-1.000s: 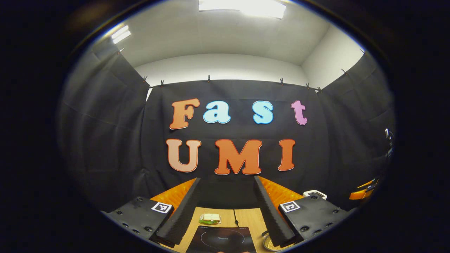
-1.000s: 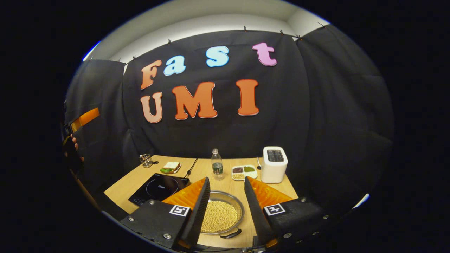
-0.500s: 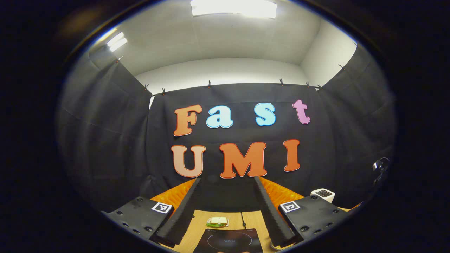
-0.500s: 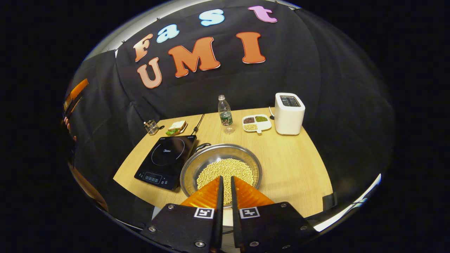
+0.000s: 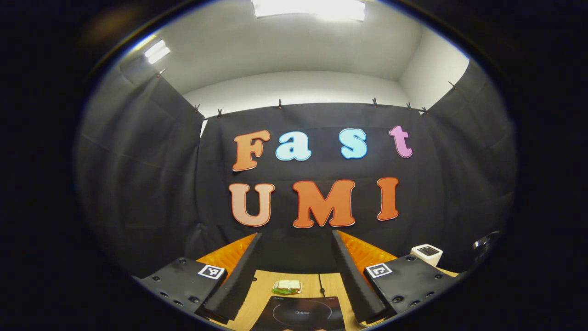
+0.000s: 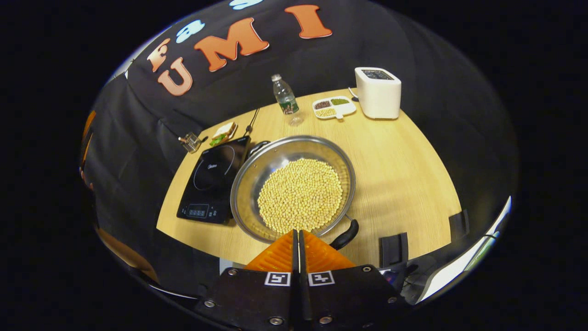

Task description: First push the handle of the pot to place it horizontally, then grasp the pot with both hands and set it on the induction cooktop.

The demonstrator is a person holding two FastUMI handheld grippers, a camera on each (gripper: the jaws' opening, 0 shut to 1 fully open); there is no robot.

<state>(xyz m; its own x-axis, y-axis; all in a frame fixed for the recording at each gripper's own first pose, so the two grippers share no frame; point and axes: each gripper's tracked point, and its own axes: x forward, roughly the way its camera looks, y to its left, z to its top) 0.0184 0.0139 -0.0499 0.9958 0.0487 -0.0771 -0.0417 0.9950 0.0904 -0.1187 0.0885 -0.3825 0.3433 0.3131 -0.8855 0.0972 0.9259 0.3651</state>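
**A:** What lies ahead of you?

**B:** Biggest first: the desk (image 6: 404, 156) spreads out below my right tongs (image 6: 297, 236). On it, straight beyond their tips, sits the pot (image 6: 257, 179), wide, shallow and full of pale beans (image 6: 301, 193). Touching its far-left side, as far as I can tell, is the induction cooktop (image 6: 213, 172). One dark pot handle (image 6: 347, 233) lies just right of my tips; the other handle (image 6: 258, 147) shows at the far rim, beside the cooktop.

**A:** And the tongs themselves?

**B:** My right tongs are pressed together, pinching nothing. My left tongs (image 5: 296, 271) are spread wide and held high, empty, with the cooktop's edge (image 5: 298, 313) low between them.

**A:** What could go wrong?

**B:** I judge the handle push comes first. If my closed tips ride over that near handle or strike the rim instead, the pot could skid or tip and scatter beans. A hard shove might drive it against the cooktop. Later, an uneven two-sided lift would tilt the load.
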